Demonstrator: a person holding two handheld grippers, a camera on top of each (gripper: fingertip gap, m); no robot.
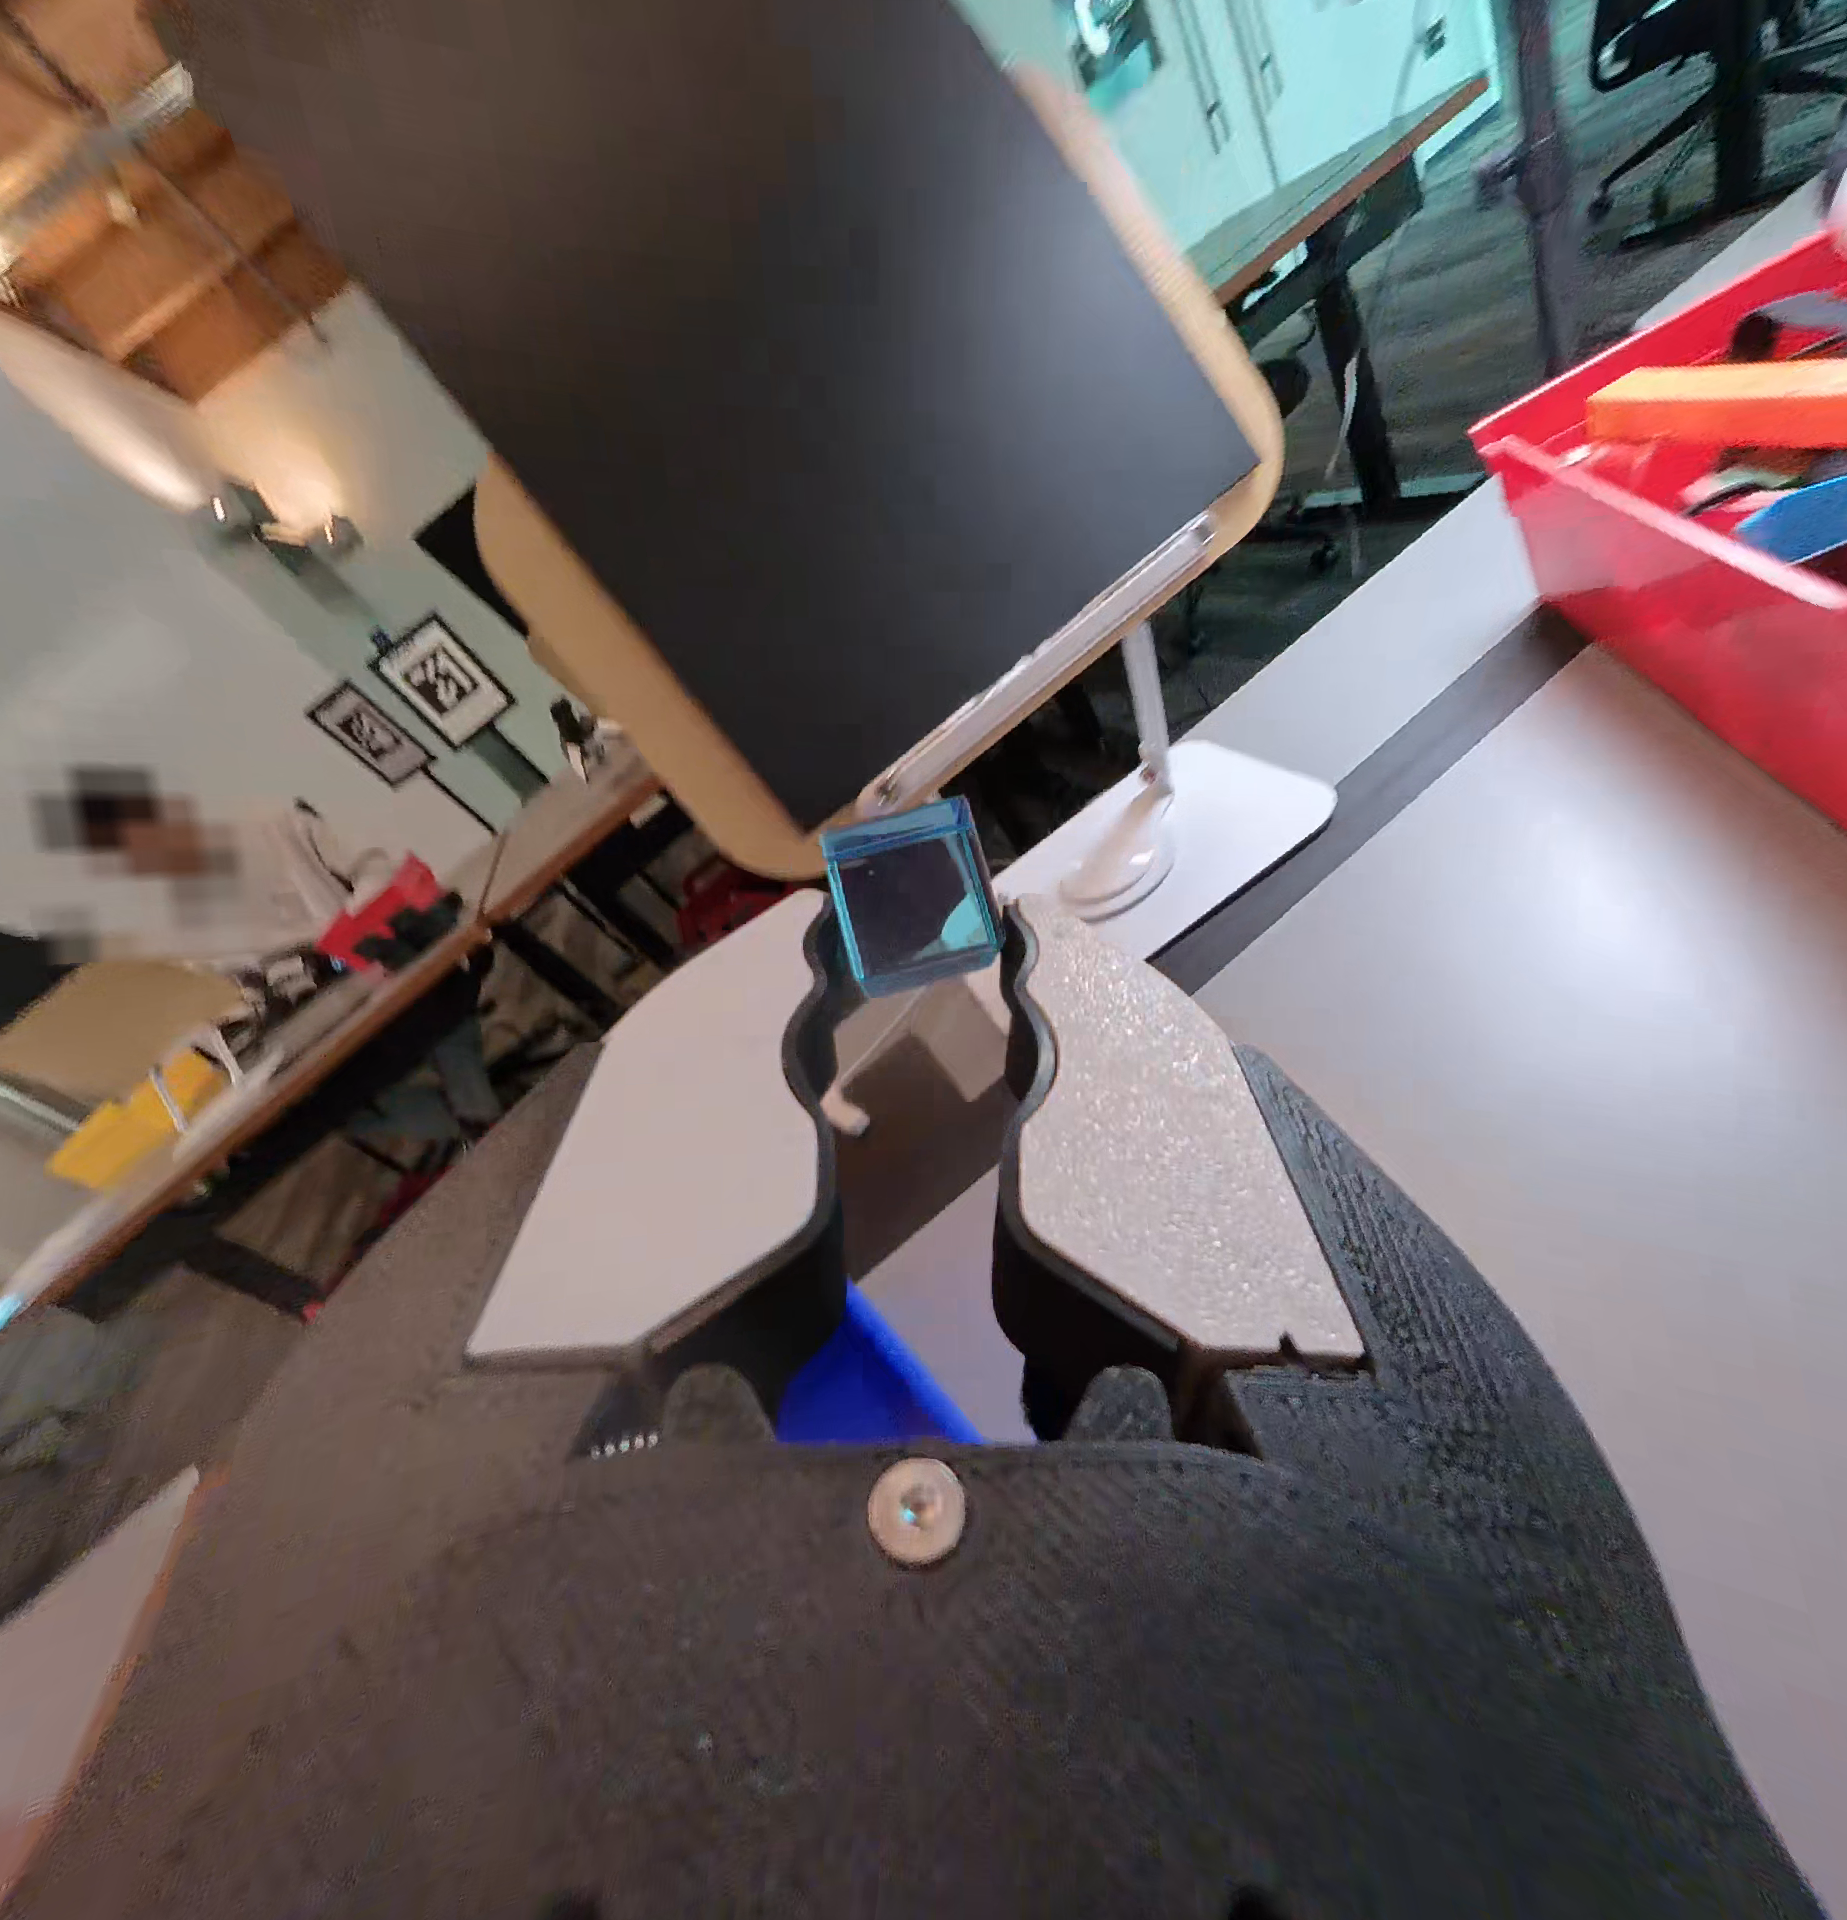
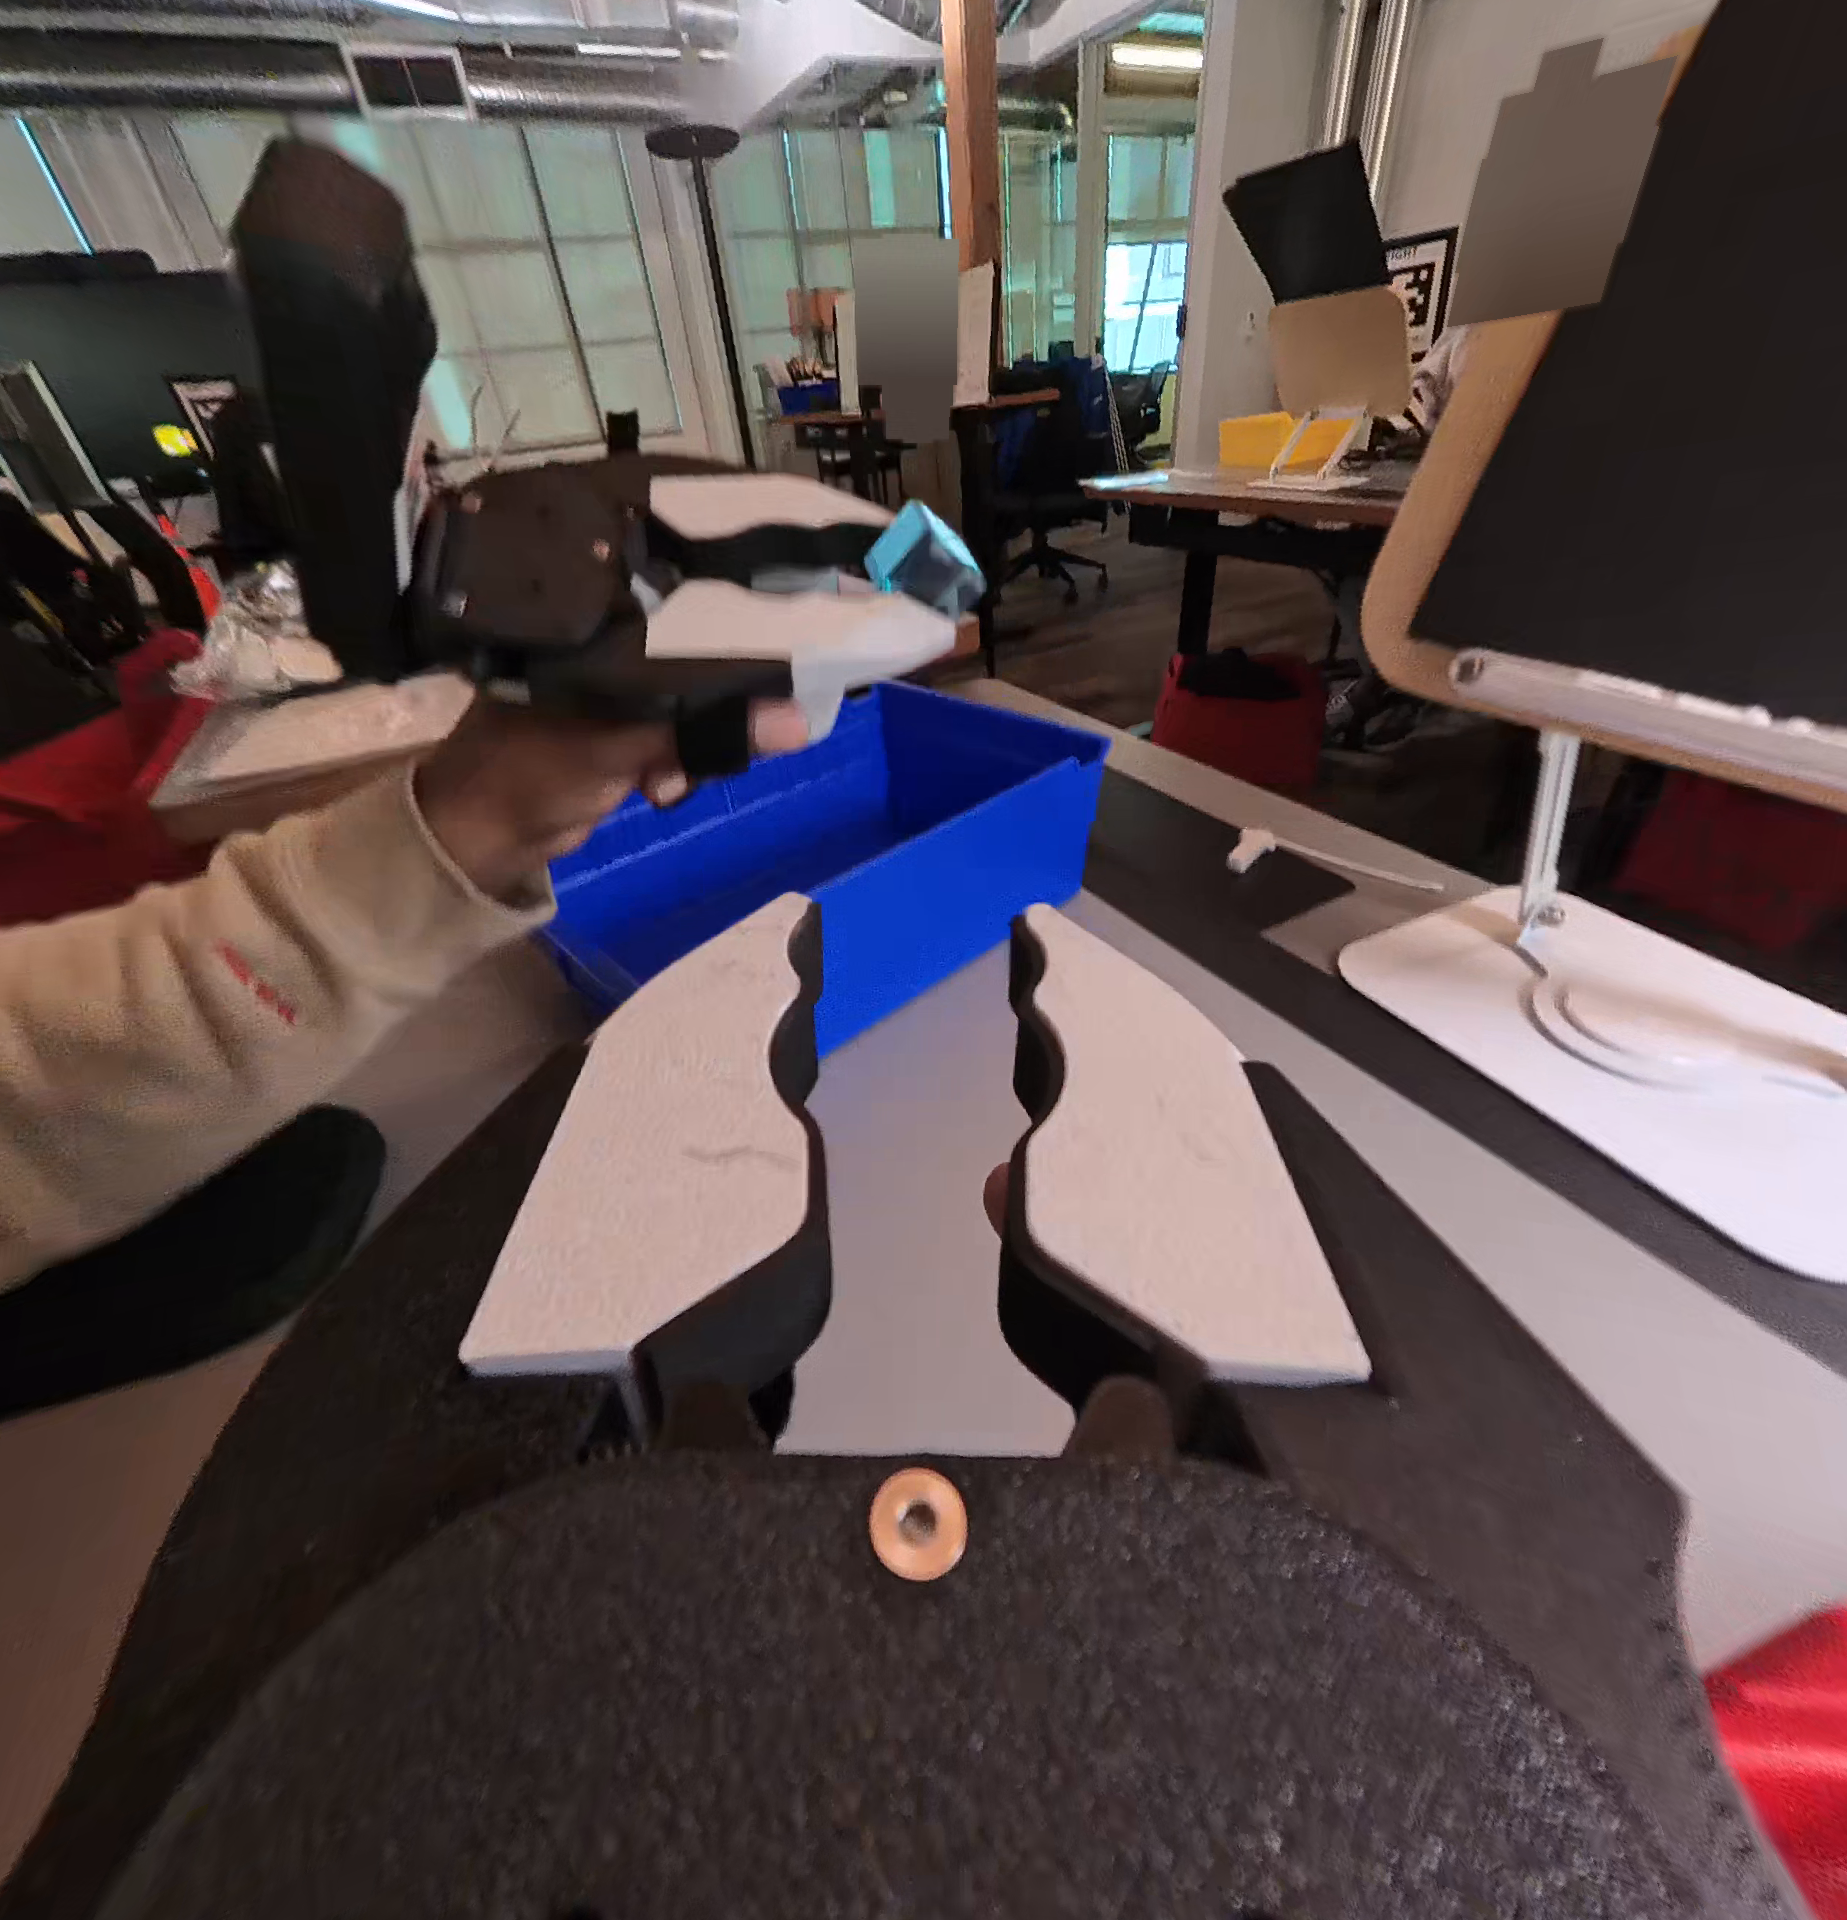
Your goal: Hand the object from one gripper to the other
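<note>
Left gripper (image 1: 914, 935) pinches the small, light, slick-looking blue cube (image 1: 914, 906) by its lower half, leaving the twelve-o'clock top for the empty, parted right gripper (image 2: 914, 961).

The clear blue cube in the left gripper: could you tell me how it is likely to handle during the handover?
The blue cube looks like hard, glossy clear plastic, so probably stiff but slippery. It sits tilted at the very tips of the left gripper, so it may twist or pop out if nudged. It is small, so likely light. The right gripper is open and empty, apart from it.
</note>
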